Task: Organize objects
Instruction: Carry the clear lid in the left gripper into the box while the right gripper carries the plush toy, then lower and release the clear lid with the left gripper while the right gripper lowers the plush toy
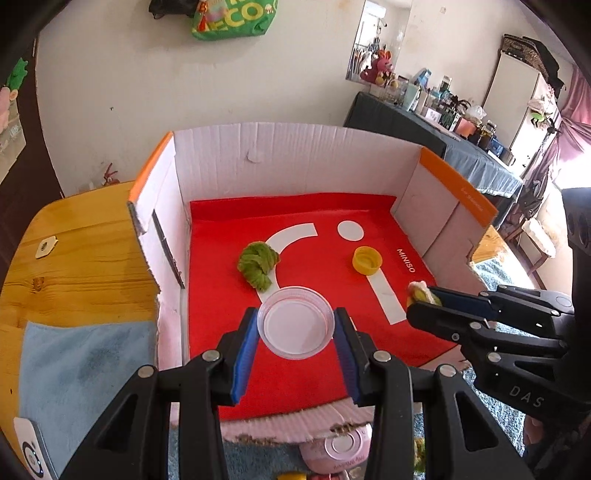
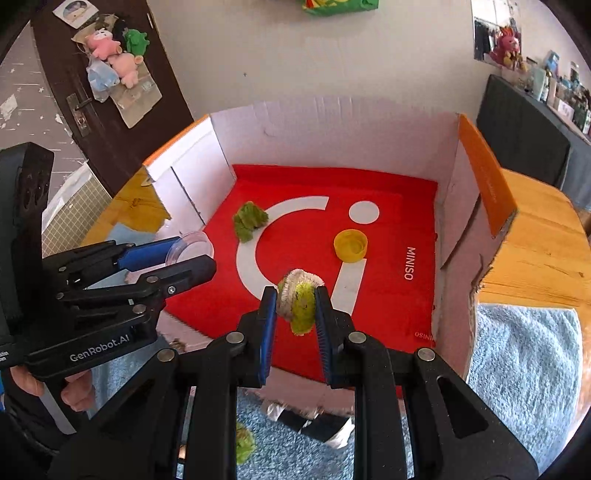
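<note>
I had a pale wall (image 1: 147, 92) filling the top of both views, with a green bag (image 1: 232, 18) hanging at the upper edge and a dark door (image 2: 92, 110) at the upper left of the right wrist view, soft toys pinned to it. A long dark-draped counter (image 1: 424, 133) crowded with bottles and boxes ran along the upper right.

Below that sat the wooden bench (image 1: 85, 258), honey-coloured, with a light blue towel (image 1: 81, 369) spread over its near part. On the bench stood a white cardboard box (image 1: 295, 158) with orange-edged flaps, its near side down, and a red mat (image 1: 295, 376) printed with white shapes lined its floor.

My left claw (image 1: 295, 328) was closed on a clear plastic lid (image 1: 295, 325), blue pads pressed against its rim on both sides, held above the near half of the mat at centre frame. My right claw (image 2: 295, 314) was clamped on a fuzzy green and cream toy (image 2: 299, 299), also over the near part of the mat.

Lying on the mat, a green fuzzy toy (image 1: 258, 264) rested left of centre on the white arc, and a yellow bottle cap (image 1: 365, 260) sat open side up to the right, just below the white dot. They were well apart.
</note>
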A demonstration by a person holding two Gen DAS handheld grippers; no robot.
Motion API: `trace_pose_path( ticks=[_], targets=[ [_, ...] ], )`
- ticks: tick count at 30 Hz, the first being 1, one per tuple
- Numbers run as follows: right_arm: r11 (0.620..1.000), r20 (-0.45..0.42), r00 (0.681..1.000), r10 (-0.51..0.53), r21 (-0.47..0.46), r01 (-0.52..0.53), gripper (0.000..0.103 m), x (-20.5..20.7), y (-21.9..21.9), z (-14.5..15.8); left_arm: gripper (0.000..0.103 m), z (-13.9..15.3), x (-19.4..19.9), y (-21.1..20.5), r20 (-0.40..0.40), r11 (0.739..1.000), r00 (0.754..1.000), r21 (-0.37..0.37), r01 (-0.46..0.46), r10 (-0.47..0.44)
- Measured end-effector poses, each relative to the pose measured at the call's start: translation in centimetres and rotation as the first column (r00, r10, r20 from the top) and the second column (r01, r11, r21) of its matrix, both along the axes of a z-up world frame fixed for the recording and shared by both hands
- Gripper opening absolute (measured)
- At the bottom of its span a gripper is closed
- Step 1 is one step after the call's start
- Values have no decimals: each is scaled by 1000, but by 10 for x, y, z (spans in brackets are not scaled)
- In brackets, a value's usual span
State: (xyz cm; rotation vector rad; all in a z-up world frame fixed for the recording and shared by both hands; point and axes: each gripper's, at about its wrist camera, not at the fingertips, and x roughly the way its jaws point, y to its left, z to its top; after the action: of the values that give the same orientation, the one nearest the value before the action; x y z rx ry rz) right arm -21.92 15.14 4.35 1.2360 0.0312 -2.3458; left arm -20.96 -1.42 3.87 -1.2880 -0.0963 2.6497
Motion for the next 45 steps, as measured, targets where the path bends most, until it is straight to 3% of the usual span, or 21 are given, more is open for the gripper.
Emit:
trace_pose_path(
  ticks=[16, 32, 45],
  targets=[
    [997, 74, 997, -26, 79, 20, 19, -28, -3, -26, 42, -23, -26, -3, 87, 1000, 996, -24, 5, -2],
    [989, 70, 996, -53, 139, 43, 19, -37, -5, -33, 42, -36, -40, -3, 124, 1000, 992, -23, 0, 3],
    [992, 64, 996, -66, 114, 58, 19, -40, -4, -33, 42, -40, -47, -4, 117, 1000, 993, -27, -13, 16]
  ],
)
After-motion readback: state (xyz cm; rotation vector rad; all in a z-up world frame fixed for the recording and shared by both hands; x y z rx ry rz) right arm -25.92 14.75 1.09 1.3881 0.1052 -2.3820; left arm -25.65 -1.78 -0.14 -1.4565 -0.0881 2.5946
